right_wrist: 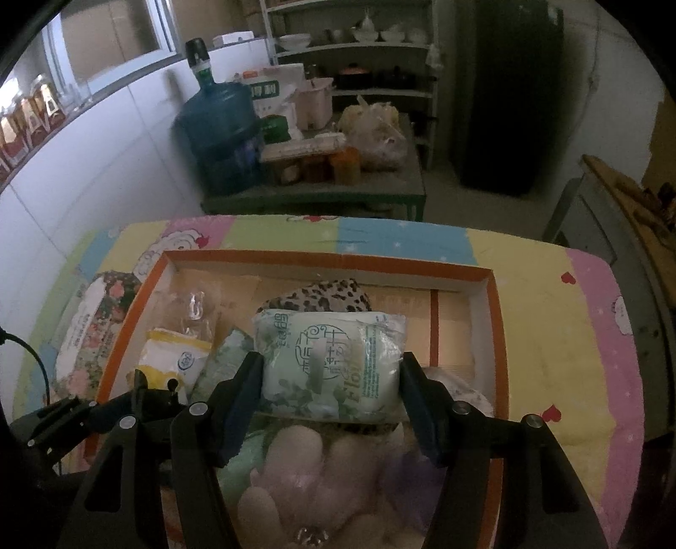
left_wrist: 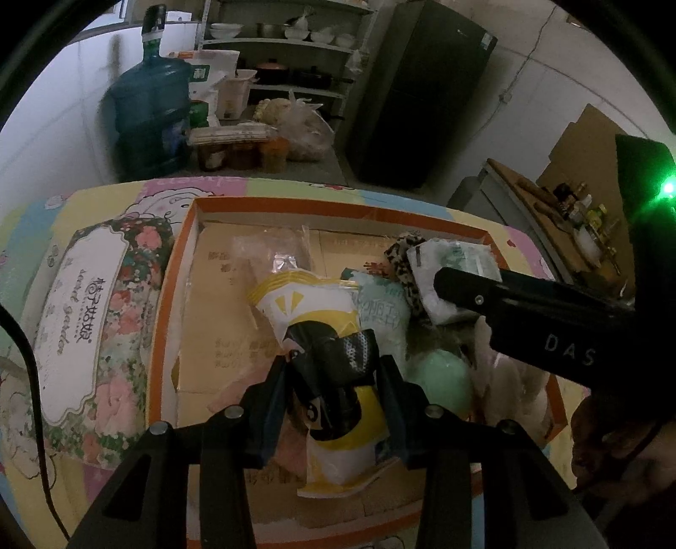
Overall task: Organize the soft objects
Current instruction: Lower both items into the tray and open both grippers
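Observation:
An orange-rimmed cardboard box (left_wrist: 192, 236) lies on the patterned table cover; it also shows in the right wrist view (right_wrist: 329, 256). My left gripper (left_wrist: 333, 367) is shut on a yellow, white and black packet (left_wrist: 312, 308) over the box. My right gripper (right_wrist: 331, 376) is shut on a green-and-white tissue pack (right_wrist: 333, 363), held above a leopard-print cloth (right_wrist: 317, 295) and a pale plush toy (right_wrist: 304, 473). The right gripper (left_wrist: 464, 283) shows in the left wrist view with the tissue pack (left_wrist: 448, 257). A mint ball (left_wrist: 443, 380) lies in the box.
A floral wipes pack (left_wrist: 88, 321) lies left of the box on the cover. A clear plastic bag (left_wrist: 274, 253) sits in the box's far part. Behind the table stand a blue water jug (left_wrist: 148, 114), shelves with bowls (left_wrist: 287, 33) and a dark fridge (left_wrist: 422, 93).

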`<state>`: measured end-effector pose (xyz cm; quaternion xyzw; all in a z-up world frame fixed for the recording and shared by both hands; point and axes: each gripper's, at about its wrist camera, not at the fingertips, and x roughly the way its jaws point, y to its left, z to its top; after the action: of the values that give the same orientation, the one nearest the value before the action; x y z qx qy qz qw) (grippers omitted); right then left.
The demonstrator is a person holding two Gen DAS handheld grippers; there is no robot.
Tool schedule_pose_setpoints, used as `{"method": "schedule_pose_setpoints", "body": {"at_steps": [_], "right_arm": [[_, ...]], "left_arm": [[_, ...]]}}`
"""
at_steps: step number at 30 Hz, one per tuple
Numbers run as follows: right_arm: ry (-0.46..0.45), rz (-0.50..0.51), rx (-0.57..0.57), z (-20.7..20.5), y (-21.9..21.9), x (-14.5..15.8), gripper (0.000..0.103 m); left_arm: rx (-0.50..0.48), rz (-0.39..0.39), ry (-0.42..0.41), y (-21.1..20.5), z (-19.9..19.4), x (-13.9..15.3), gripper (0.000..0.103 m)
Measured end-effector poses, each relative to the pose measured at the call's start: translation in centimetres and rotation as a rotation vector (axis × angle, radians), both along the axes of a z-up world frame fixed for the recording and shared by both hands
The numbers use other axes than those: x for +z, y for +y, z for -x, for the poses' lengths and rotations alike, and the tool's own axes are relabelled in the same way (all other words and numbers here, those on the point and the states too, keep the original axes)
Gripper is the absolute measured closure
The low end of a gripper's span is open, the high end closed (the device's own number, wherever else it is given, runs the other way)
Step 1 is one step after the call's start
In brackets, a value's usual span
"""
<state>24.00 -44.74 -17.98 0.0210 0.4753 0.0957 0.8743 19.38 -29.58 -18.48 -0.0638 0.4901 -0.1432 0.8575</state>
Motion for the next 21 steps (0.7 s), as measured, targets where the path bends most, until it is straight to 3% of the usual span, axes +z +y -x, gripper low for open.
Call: {"method": "schedule_pose_setpoints", "body": {"at_steps": [6, 11, 21], "right_arm": [[0.009, -0.004, 0.004, -0.13, 0.08, -0.27, 0.035], [0.012, -0.005, -0.001, -0.08, 0.17, -0.38, 0.035], [0.003, -0.001, -0.016, 0.16, 0.25, -0.20, 0.031]], "left_arm": [[-0.012, 0.014, 0.015, -0.16, -0.50, -0.36, 0.060], [-0.011, 0.009, 0.011, 0.07, -0.60, -0.38, 0.040], [-0.025, 0.027, -0.012, 0.52, -0.28, 0.32, 0.033]]}}
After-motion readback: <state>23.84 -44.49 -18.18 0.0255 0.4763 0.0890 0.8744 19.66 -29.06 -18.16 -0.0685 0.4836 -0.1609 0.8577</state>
